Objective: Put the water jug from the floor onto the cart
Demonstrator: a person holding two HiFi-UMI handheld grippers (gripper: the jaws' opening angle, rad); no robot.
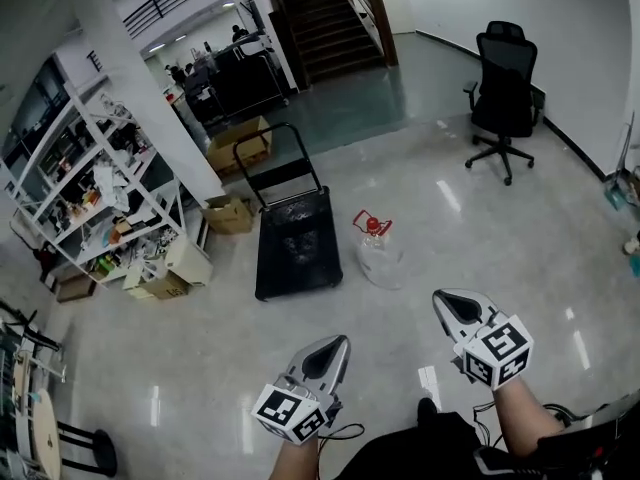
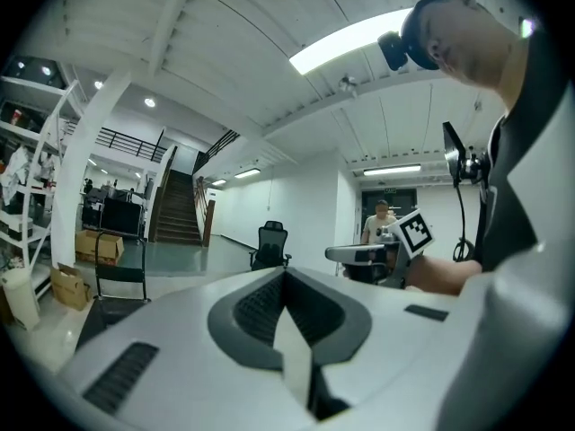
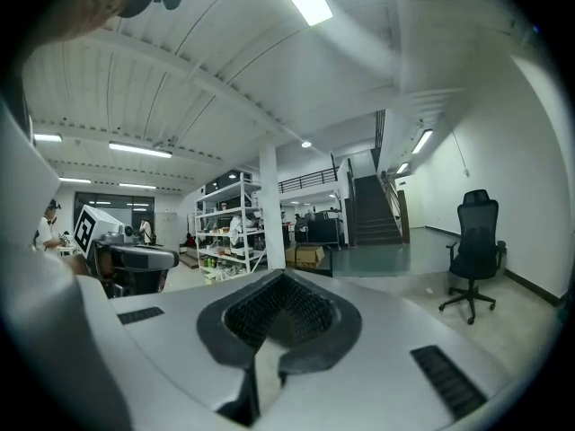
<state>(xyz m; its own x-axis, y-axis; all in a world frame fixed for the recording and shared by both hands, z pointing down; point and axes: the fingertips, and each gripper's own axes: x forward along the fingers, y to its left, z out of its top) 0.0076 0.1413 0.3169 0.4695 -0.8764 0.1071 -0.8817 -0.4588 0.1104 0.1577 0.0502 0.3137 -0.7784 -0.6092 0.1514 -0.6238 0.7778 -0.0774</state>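
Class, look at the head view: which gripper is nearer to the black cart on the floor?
Left. The left gripper hovers just short of the cart's near end. The right gripper is off to the cart's right, beyond the water jug.

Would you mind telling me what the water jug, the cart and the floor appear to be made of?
Water jug: clear glossy plastic, apparently; the floor shows through, cap and handle red.
Cart: matte black deck, plastic or coated metal, with a thin tube handle, likely metal.
Floor: polished hard surface, mirroring ceiling lights.

Left tongs (image 1: 338,343) and right tongs (image 1: 447,300) point forward side by side, both closed and empty.
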